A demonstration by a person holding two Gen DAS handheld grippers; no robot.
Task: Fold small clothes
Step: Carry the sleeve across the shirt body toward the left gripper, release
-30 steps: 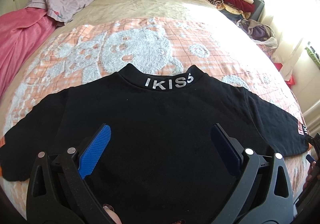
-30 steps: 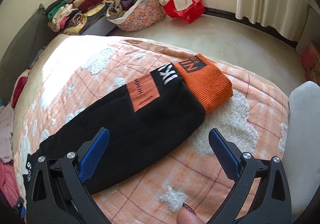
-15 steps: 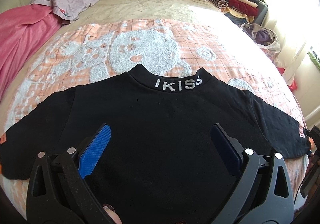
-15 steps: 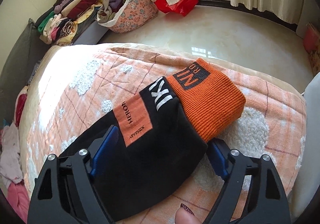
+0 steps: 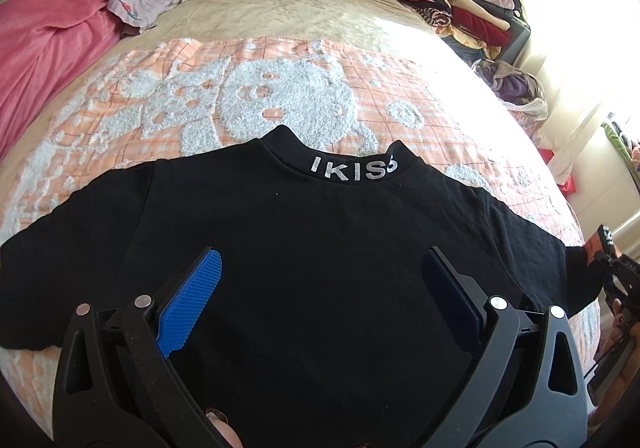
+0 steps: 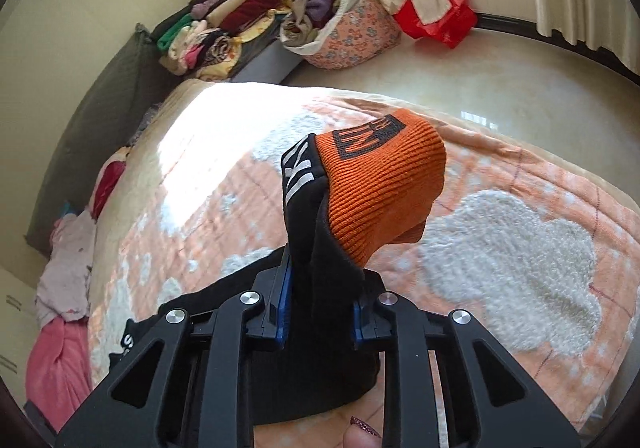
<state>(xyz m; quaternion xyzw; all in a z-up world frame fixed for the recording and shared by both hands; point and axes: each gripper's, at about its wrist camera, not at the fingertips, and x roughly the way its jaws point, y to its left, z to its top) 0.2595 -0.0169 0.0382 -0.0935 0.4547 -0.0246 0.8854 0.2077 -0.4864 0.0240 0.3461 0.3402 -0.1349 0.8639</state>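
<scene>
A black sweatshirt point(image 5: 320, 268) with "IKISS" lettering on its collar lies spread flat on an orange-checked blanket point(image 5: 240, 88) covering a bed. The left gripper point(image 5: 320, 276) hovers above its body, jaws spread wide. The right gripper point(image 6: 320, 312), jaws having just closed, pinches the sleeve point(image 6: 320, 248) below its orange ribbed cuff point(image 6: 380, 184), which stands raised off the blanket.
</scene>
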